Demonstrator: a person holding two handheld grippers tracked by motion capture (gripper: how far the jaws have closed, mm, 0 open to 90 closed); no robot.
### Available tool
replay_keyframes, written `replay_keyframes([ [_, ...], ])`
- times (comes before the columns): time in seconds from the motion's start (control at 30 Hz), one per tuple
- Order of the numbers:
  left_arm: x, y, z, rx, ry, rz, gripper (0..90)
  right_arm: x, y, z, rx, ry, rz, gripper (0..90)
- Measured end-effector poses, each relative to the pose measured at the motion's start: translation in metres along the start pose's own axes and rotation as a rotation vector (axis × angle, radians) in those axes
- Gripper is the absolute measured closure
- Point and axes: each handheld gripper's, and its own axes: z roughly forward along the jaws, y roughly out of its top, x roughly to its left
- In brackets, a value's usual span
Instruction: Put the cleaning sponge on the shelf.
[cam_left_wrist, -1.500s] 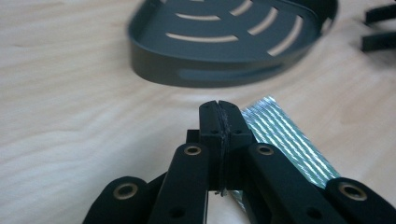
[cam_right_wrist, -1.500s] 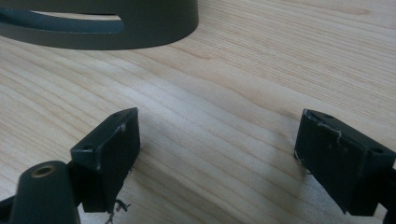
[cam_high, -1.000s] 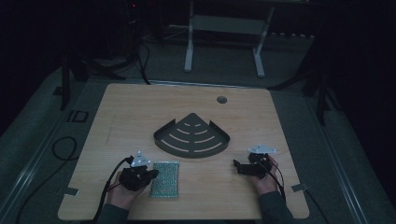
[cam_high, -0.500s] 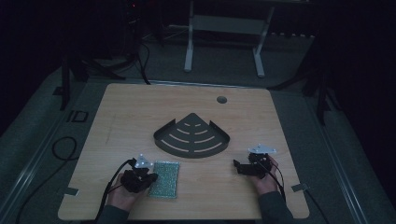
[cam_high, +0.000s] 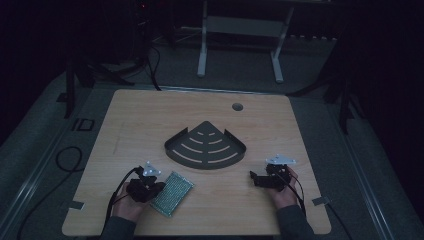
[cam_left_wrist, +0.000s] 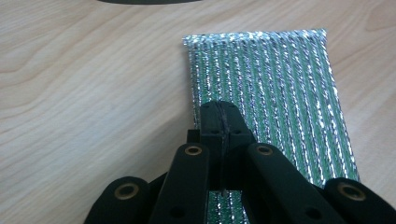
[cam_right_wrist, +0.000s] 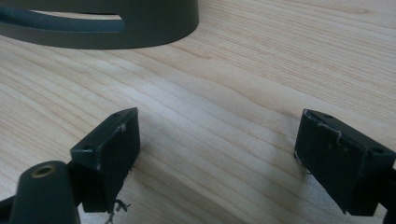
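Scouring pad (cam_left_wrist: 266, 93) lies flat on table (cam_high: 150, 125), long axis running 6 to 12 o'clock from left gripper (cam_left_wrist: 220, 122), whose jaws are pressed together over pad's near-left part. Right gripper (cam_right_wrist: 215, 154) well off at 3 o'clock, jaws wide, holding nothing. Corner rack (cam_high: 206, 146) at 1 o'clock from pad.

- My wooden table (cam_high: 150, 120) has a small round hole (cam_high: 237, 107) near its far edge, right of centre.
- A dark fan-shaped tray (cam_high: 205, 148) with curved slots sits mid-table.
- Beyond the far edge, I see a pale metal stand (cam_high: 240, 30) on the grey floor (cam_high: 45, 145).
- A black cable (cam_high: 65, 160) loops on the left.
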Motion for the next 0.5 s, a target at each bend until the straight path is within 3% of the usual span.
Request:
replay_keyframes([
  [0.27, 0.014, 0.002, -0.001, 0.013, 0.033, -0.003, 90.0, 0.000, 0.000, 0.000, 0.000, 0.000, 0.000, 13.7],
  [0.5, 0.024, 0.006, -0.002, 0.032, 0.026, -0.010, 90.0, 0.000, 0.000, 0.000, 0.000, 0.000, 0.000, 13.7],
])
